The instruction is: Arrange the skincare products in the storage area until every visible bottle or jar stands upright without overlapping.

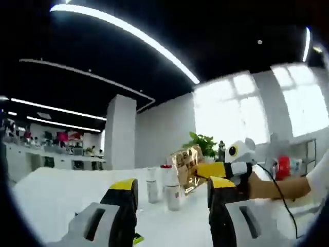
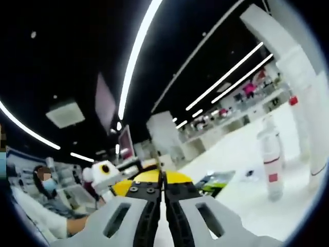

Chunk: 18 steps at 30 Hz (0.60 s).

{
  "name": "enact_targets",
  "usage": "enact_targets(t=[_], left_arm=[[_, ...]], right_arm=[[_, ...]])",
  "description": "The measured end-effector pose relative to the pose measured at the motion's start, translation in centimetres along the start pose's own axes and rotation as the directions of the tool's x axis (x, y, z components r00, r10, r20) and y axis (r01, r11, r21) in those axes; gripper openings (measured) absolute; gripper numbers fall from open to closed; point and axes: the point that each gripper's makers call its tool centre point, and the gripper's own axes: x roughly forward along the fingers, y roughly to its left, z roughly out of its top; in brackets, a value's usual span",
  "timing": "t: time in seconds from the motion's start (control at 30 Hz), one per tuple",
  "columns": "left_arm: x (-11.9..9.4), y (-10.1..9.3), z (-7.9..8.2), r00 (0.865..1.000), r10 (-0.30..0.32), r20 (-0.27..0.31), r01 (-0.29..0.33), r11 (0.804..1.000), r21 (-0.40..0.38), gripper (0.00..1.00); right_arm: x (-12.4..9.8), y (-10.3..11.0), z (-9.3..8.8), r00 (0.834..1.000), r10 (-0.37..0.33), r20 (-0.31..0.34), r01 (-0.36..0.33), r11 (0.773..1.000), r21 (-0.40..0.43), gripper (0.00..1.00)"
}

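Note:
In the left gripper view two small pale bottles [image 1: 152, 188] [image 1: 173, 194] stand upright on the white table [image 1: 56, 193], beyond the gap between my jaws. My left gripper [image 1: 172, 208] is open and holds nothing. Behind the bottles a shiny gold pack [image 1: 184, 160] leans tilted, and my right gripper's yellow tip [image 1: 201, 170] is at its edge; whether it grips the pack is unclear. In the right gripper view my right gripper [image 2: 163, 191] has its jaws pressed together. A clear bottle with a red label [image 2: 271, 160] and a tall white tube [image 2: 308, 110] stand upright at the right.
A person's hand [image 1: 275, 188] holds the right gripper. A red item [image 1: 282, 168] and a green plant [image 1: 201, 143] sit at the back. A green and black flat object [image 2: 217, 182] lies on the table. A seated person [image 2: 43, 198] is at the left.

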Motion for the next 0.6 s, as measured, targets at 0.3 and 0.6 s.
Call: enact_targets(t=[0.3,0.6], left_arm=[[-0.7,-5.1,0.6,0.933,-0.355,0.060,0.354,0.870,-0.344,0.52],[-0.5,-5.4,-1.0,0.934,-0.357,0.003,0.336,0.879,-0.339,0.27]], right_arm=[[-0.1,2.8,-0.7,0.996,0.092,0.016,-0.093,0.991,0.097,0.00],[0.0,3.9,-1.7,0.990,0.140,0.002,-0.139,0.977,0.160,0.00]])
